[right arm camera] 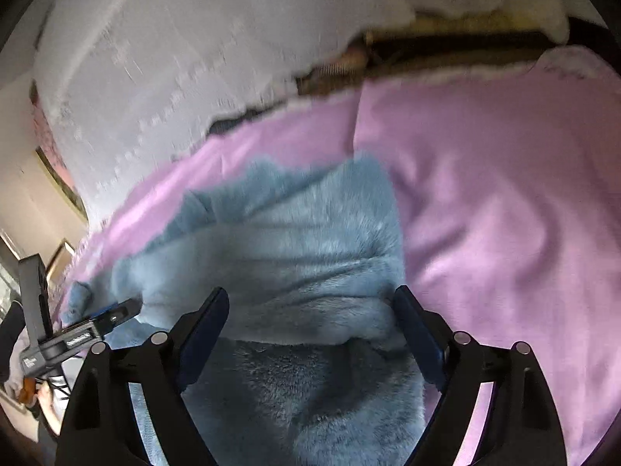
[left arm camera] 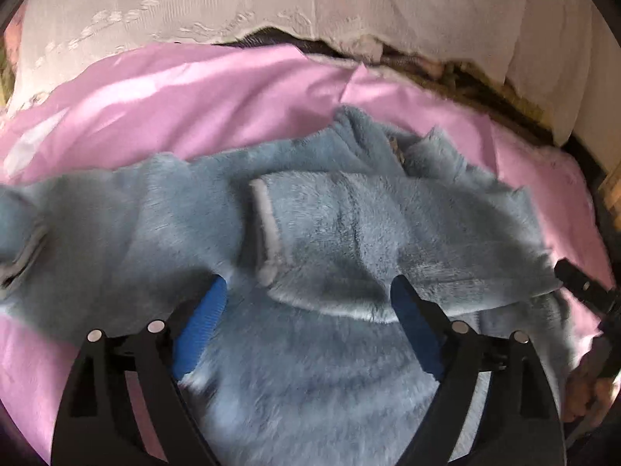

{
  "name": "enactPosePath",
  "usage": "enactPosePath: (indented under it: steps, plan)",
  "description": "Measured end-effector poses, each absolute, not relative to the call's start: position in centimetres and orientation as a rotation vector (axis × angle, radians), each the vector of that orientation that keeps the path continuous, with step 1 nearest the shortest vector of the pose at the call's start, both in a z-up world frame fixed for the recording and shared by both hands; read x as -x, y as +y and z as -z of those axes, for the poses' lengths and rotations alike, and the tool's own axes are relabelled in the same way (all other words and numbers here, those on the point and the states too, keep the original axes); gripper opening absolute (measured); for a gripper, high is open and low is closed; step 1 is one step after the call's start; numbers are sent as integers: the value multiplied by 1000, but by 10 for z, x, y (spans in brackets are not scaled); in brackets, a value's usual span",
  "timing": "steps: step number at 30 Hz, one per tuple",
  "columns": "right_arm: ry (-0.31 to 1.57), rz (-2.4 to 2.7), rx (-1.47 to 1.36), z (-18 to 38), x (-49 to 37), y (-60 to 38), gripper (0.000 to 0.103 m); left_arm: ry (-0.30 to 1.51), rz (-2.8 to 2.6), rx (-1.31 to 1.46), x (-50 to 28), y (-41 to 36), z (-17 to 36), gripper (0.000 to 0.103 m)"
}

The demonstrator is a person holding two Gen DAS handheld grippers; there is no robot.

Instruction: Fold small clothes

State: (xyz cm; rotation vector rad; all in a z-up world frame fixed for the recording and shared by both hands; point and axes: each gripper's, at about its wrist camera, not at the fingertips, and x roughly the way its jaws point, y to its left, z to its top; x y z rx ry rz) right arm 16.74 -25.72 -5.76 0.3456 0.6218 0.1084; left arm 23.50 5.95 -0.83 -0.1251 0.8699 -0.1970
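Observation:
A fluffy blue-grey garment lies on a pink sheet. One sleeve with a pale cuff is folded across its body. My left gripper is open just above the garment's middle, fingers wide apart, holding nothing. The garment also shows in the right wrist view, with a folded edge across it. My right gripper is open over the garment's right side, empty. The left gripper shows at the left edge of the right wrist view, touching the garment.
A white lace cover lies behind the pink sheet, with a dark gap between them. The right gripper's body shows at the right edge of the left wrist view.

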Motion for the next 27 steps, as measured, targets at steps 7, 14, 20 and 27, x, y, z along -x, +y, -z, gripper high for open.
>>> enactPosePath:
  steps: [7, 14, 20, 27]
  plan:
    - [480, -50, -389, 47, -131, -276, 87, 780, -5, 134, -191, 146, -5, 84]
    - [542, -30, -649, 75, -127, -322, 87, 834, -132, 308, -168, 225, 5, 83]
    - [543, -43, -739, 86, -125, -335, 88, 812, -411, 193, -186, 261, -6, 83]
    - [555, -40, -704, 85, -127, -330, 90, 742, -608, 413, -155, 346, -12, 83]
